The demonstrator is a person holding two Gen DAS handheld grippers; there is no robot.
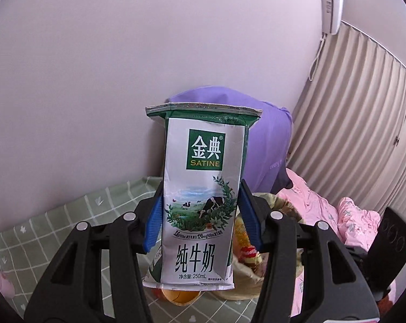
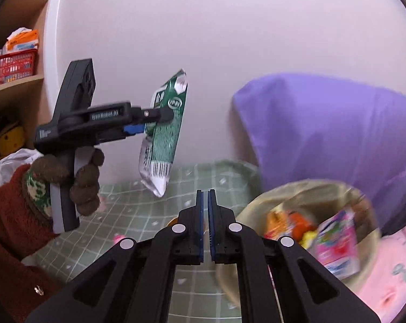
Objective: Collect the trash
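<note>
A: Carton (image 1: 200, 202) first, since it sits nearest the left camera: a flattened green and silver milk carton, upright, pinched at its middle by the left gripper (image 1: 200, 210). Both blue pads (image 1: 155, 220) press on its side edges, so the jaws stand about half apart, closed on the carton.

B: And from the other side?

A: The right gripper (image 2: 205, 204) shows its two blue-lined fingers (image 2: 199, 223) almost together, only a thin slit between them, with nothing held. To its left a gloved hand (image 2: 76, 177) in a red fleece sleeve (image 2: 11, 231) grips the handle of the left tool, and the carton hangs in the air above the green checked sheet (image 2: 127, 215), clear of it.

B: Where does the rubbish lie?

A: Just beyond the right fingertips, to the right, a pale yellowish bag (image 2: 305, 191) lies open on the bed with colourful wrappers and a pink drink box (image 2: 337, 245) inside; that part is blurred. Behind it rests a purple pillow (image 2: 324, 123), pink bedding (image 1: 318, 210) beside it, then the plain wall (image 1: 149, 53). Far left stand wooden shelves (image 2: 22, 80) with a red basket (image 2: 11, 66); far right, striped curtains (image 1: 359, 107).
</note>
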